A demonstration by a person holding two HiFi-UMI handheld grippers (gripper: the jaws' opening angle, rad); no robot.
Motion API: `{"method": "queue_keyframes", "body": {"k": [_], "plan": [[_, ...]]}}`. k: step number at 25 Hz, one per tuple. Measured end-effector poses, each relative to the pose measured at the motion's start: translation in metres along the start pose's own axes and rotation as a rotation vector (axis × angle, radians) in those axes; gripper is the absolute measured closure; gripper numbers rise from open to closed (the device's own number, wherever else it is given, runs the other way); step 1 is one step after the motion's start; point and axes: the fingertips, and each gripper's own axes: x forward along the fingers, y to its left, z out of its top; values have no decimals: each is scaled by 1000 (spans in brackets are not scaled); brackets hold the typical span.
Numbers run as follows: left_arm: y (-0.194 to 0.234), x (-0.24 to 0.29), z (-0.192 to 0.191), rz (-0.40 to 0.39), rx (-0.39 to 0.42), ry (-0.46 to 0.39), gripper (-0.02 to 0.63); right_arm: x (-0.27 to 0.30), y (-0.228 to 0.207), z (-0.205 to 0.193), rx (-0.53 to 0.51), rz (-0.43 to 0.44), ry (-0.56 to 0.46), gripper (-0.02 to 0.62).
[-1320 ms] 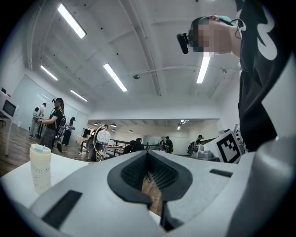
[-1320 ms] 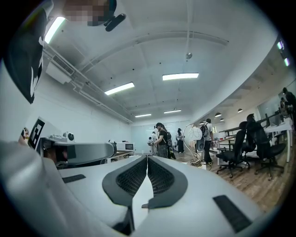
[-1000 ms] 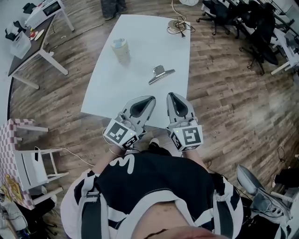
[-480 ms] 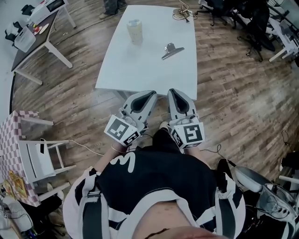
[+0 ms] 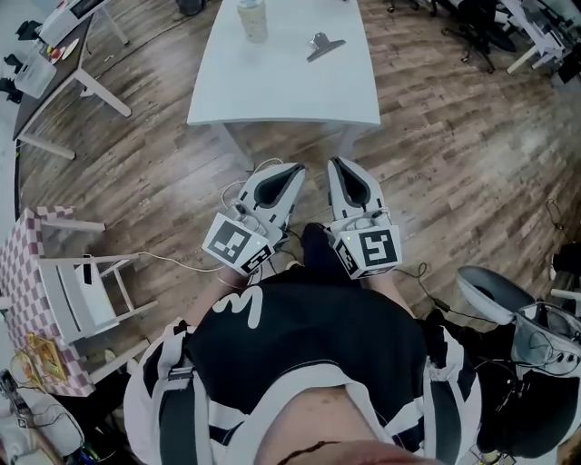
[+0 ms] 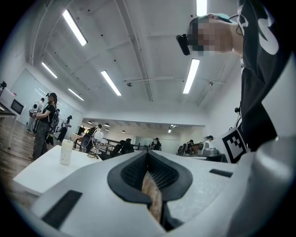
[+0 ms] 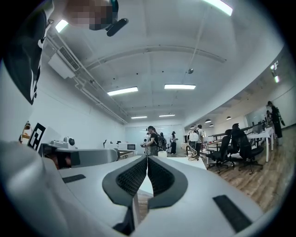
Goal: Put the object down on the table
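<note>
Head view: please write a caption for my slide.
Empty and shut, left gripper and right gripper hang short of the white table bearing a cup and clip.

1. Table (image 5: 281,91): I see a smooth, matt white top.
2. Floor (image 5: 436,182): wood planks with a faint sheen.
3. Clip (image 5: 323,44): I read it as bright, glossy metal.
4. Left gripper (image 6: 148,153), right gripper (image 7: 147,158): matt white plastic shells; black ribbed pads (image 6: 133,172), rubbery-looking.
5. Cloth (image 5: 23,300): chequered, matt weave.

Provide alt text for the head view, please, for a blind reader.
A person stands short of a white table, left gripper and right gripper shut and empty. A metal clip and pale cup sit on it.
</note>
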Motion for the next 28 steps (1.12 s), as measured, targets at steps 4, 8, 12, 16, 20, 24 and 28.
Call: {"method": "queue_keyframes", "body": {"k": [4, 8, 12, 16, 20, 24, 28], "plan": [[-12, -10, 0, -7, 18, 3, 601, -15, -2, 0, 16, -28, -12, 575], [-18, -19, 0, -8, 22, 13, 601, -31, 1, 2, 26, -39, -17, 575], [-30, -29, 3, -33, 33, 16, 601, -47, 7, 3, 33, -78, -30, 575], [-52, -37, -1, -64, 42, 22, 601, -72, 17, 8, 17, -103, -48, 575], [-64, -41, -8, -82, 11, 28, 601, -86, 24, 5, 17, -110, -40, 575], [-77, -43, -10, -100, 11, 28, 601, -93, 28, 9, 15, -102, -50, 575], [-76, -40, -6, -91, 5, 14, 601, -89, 34, 13, -1, -76, -59, 575]]}}
